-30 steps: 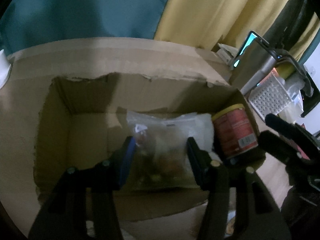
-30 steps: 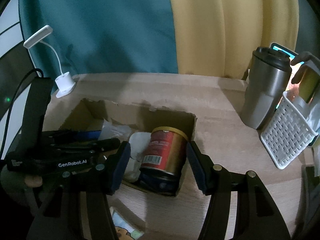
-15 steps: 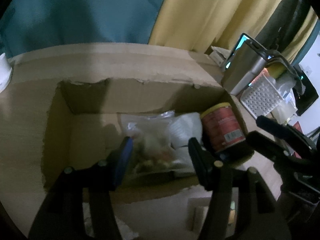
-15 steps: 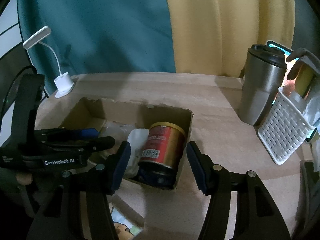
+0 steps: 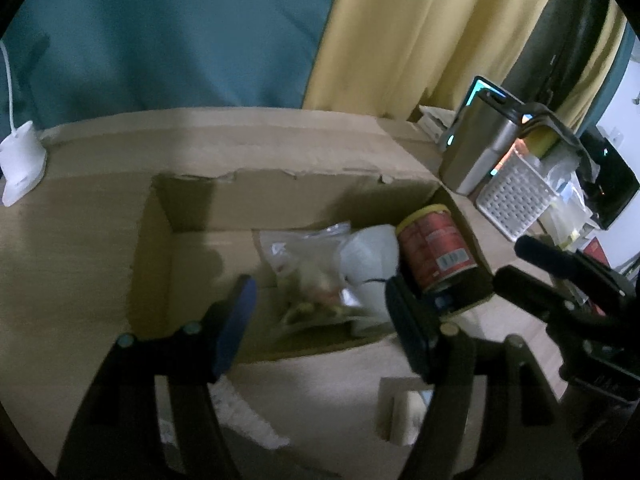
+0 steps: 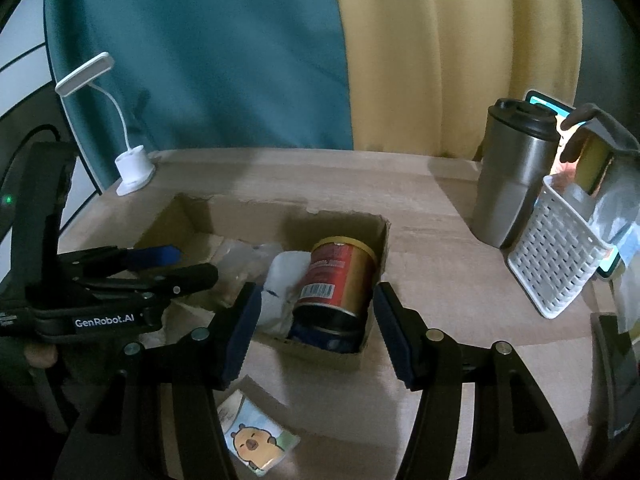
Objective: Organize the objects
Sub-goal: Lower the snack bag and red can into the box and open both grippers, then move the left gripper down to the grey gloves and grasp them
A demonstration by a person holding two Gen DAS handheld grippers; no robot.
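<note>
left gripper (image 5: 320, 304): jaws opening, has let go of clear bag (image 5: 308, 272), backed off above it | clear bag: now lying in cardboard box (image 5: 192, 208), beside red can (image 5: 436, 248) | right gripper (image 6: 312, 320): empty, at its narrowest, hovering over box's can end, unchanged

A small white lamp (image 6: 130, 168) stood far off to the left of the jaws, a tall silver cup (image 6: 510, 176) and a white basket (image 6: 554, 264) stood off to their right, and blue and yellow curtains (image 6: 304, 52) hung far beyond them.
</note>
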